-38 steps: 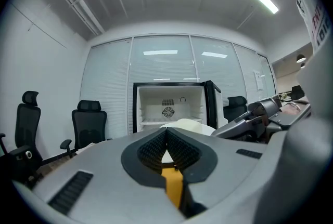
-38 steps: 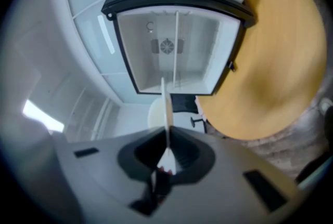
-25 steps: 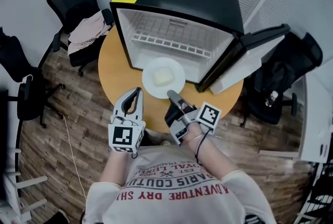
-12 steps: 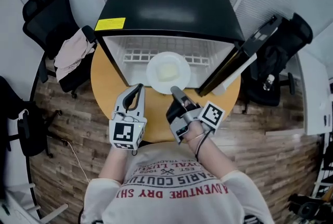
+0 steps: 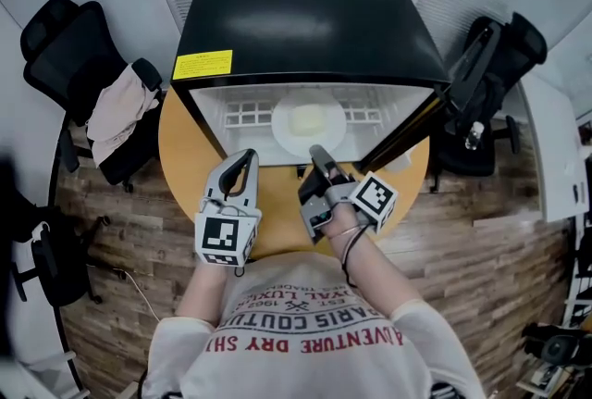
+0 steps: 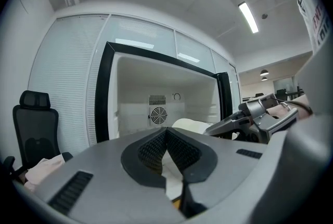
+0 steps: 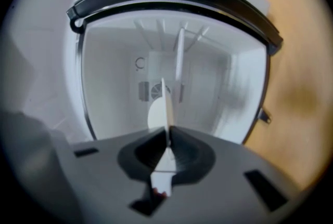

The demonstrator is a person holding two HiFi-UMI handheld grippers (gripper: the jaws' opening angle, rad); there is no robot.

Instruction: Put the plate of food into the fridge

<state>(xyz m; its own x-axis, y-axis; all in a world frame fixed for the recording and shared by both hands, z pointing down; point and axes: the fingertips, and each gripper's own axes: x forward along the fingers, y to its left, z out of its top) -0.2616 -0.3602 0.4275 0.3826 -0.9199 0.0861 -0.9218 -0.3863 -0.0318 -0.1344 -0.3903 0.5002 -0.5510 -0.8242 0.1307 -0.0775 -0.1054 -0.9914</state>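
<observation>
A white plate (image 5: 308, 122) with a pale lump of food (image 5: 306, 120) hangs level inside the mouth of the open black fridge (image 5: 305, 13), over its white floor. My right gripper (image 5: 317, 151) is shut on the plate's near rim. In the right gripper view the plate (image 7: 167, 106) shows edge-on, pinched between the jaws of the right gripper (image 7: 167, 137). My left gripper (image 5: 244, 159) hovers over the table just left of the plate, its jaws closed on nothing. In the left gripper view its tips (image 6: 166, 129) meet, with the plate (image 6: 188, 125) and the right gripper (image 6: 250, 116) beyond.
The fridge stands on a round wooden table (image 5: 185, 156). Its door (image 5: 467, 64) swings open to the right. A wire shelf (image 5: 250, 117) sits at the back of the fridge. Office chairs (image 5: 65, 36) flank the table, the left one draped with cloth (image 5: 116, 115).
The right gripper has carried the plate forward from the table in front of the fridge into its opening. The left gripper has kept its place beside it.
</observation>
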